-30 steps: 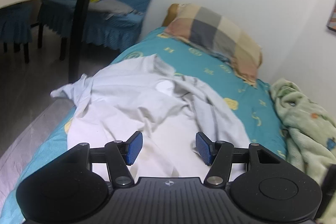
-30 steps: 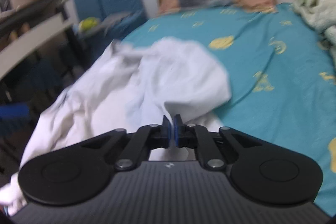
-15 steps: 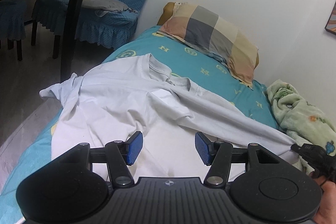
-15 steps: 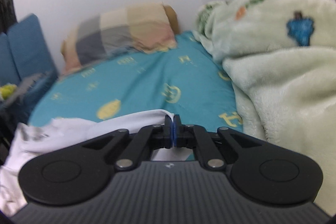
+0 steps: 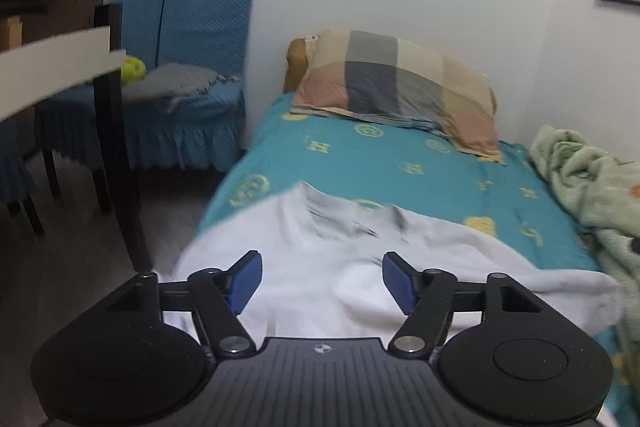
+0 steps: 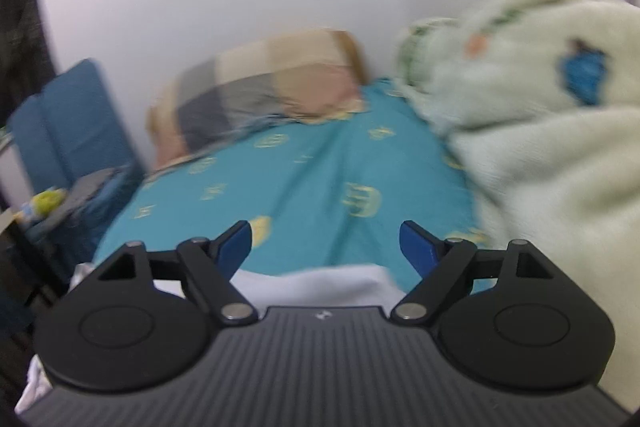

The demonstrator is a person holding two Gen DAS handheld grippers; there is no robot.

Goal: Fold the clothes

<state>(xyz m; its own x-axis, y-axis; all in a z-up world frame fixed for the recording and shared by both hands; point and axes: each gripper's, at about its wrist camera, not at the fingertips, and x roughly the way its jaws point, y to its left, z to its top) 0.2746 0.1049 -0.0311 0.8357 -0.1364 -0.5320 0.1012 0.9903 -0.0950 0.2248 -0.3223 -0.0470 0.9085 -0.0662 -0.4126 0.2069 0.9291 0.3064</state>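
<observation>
The left gripper (image 5: 322, 281) holds its jaws wide apart with nothing between them, hovering over the near part of the white T-shirt (image 5: 360, 251). The right gripper (image 6: 325, 247) likewise has its jaws spread and empty, with only a strip of the same shirt (image 6: 316, 281) showing just past its body. The shirt lies spread on the bed (image 5: 400, 163), its neckline pointing away toward the checked pillow (image 5: 396, 87) and its long stretch running across the bed from the left edge toward the green blanket (image 5: 592, 187). From the left gripper the cloth lies directly ahead and below, so that hand looks better placed for the next grasp; the right gripper points mostly at bare sheet and blanket (image 6: 540, 131), with the shirt's right end seemingly beneath it. Both views are smeared by motion blur, so the shirt's sleeves and hem cannot be separated with confidence, and its nearest edge is hidden behind the gripper bodies. A blue chair (image 5: 192, 27) stands beyond the bed's left side.
</observation>
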